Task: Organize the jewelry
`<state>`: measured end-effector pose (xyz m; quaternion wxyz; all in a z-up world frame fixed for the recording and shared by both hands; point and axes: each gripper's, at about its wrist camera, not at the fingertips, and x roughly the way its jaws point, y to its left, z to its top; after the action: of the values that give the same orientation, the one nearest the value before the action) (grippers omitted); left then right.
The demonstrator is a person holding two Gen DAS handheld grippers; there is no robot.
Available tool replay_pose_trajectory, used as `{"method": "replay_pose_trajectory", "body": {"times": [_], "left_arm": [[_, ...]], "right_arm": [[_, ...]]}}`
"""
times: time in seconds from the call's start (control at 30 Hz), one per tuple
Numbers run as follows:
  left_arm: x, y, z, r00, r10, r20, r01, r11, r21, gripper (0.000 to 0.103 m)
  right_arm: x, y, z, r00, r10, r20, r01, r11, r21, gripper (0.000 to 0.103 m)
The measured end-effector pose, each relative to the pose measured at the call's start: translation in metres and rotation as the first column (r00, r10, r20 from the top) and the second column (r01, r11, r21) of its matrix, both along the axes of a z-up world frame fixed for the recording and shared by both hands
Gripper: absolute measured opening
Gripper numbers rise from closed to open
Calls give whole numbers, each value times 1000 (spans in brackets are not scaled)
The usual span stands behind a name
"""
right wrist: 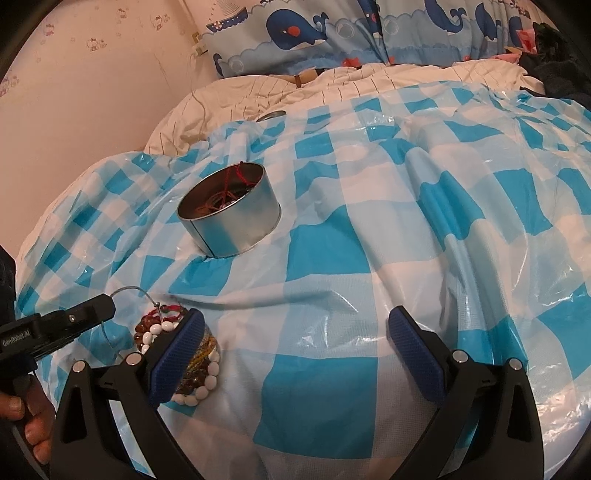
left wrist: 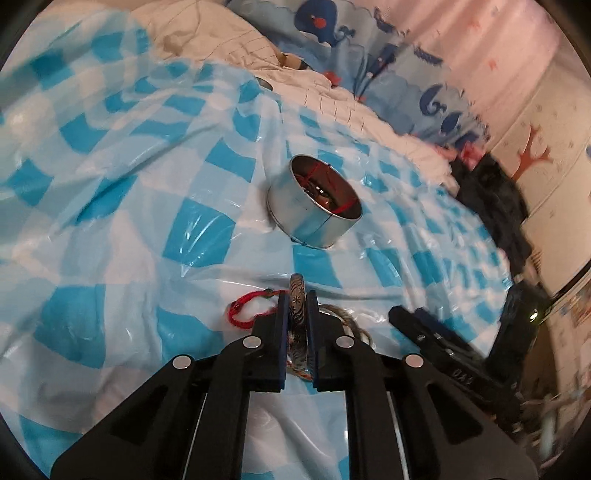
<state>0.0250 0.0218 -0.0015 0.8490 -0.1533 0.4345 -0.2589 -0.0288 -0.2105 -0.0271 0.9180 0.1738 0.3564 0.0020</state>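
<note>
A round metal tin [left wrist: 314, 201] stands on the blue-and-white checked plastic sheet and holds red cord and other jewelry; it also shows in the right wrist view [right wrist: 231, 210]. My left gripper [left wrist: 297, 306] is shut on a patterned silver bangle [left wrist: 297, 295], held on edge just above the sheet. A red cord bracelet [left wrist: 245, 310] lies by its left finger. My right gripper [right wrist: 295, 332] is open and empty, low over the sheet. A pile of bead bracelets [right wrist: 177, 343], white, brown and red, lies by its left finger. The left gripper [right wrist: 74, 321] enters there at left.
The sheet [right wrist: 369, 192] covers a rumpled cream duvet [right wrist: 258, 92] on a bed. A whale-print curtain [right wrist: 332, 29] hangs behind. Dark clothing [left wrist: 491, 192] lies at the bed's far right. The right gripper's finger [left wrist: 436, 332] shows low right in the left wrist view.
</note>
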Motion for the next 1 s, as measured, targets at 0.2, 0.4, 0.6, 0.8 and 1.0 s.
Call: {"method": "replay_pose_trajectory", "body": {"times": [0.2,0.4,0.6,0.8,1.0], "left_arm": [[3,20,6,999,34,-4,-35,998,-59,8],[10,35,-6,994,90,-65,-95,993,-76,8],[6,24,-1,999,34,-31,-36,996,-78,15],[-14,-33,4,985,-138,99,109,961,254,26],[-15,-42,-7,981,-169,94,127,928,351,26]], "right_arm": [[2,1,1,1000,2,-4,-2,1000,-6,96],[2,1,1,1000,3,-3,-3,1000,-6,96],[2,1,1,1000,2,-6,-2,1000,-8,96],[1,0,-1,1000,2,-7,-2,1000,-7,96],[0,1,-4,1000,3,-11,-3,1000,-8,96]]}}
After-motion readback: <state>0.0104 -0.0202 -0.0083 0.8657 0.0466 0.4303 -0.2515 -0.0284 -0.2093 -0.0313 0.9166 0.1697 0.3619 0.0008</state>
